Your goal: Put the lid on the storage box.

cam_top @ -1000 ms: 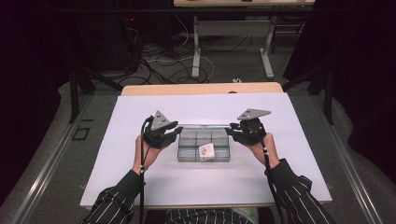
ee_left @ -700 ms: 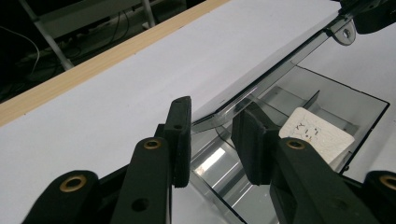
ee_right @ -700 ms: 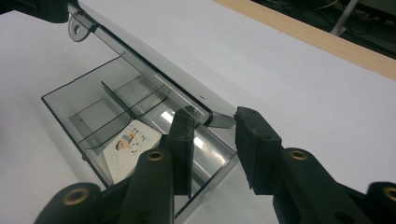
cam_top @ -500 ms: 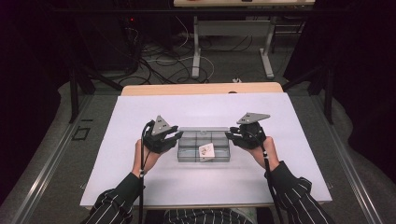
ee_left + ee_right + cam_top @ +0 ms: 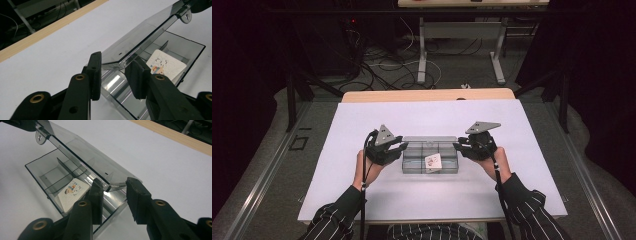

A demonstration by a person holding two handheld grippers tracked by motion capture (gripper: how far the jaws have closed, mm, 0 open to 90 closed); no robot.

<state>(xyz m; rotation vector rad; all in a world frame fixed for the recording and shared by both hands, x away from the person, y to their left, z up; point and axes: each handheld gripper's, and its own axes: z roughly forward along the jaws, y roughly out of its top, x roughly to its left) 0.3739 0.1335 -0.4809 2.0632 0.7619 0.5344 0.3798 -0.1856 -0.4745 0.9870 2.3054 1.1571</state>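
- smoky clear plastic compartment box (image 5: pixel 430 161) sits mid white table (image 5: pixel 362 200), its hinged lid (image 5: pixel 140 37) raised.
- a white picture card (image 5: pixel 166 65) leans inside an end compartment.
- left gripper (image 5: pixel 113 75) and right gripper (image 5: pixel 112 195) fingers spread, each astride a lid corner, unclenched.

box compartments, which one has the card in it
The compartment at the front, right of middle in the high view, holds the card; it leans there tilted. The other compartments of the box look empty. The clear lid is half raised.
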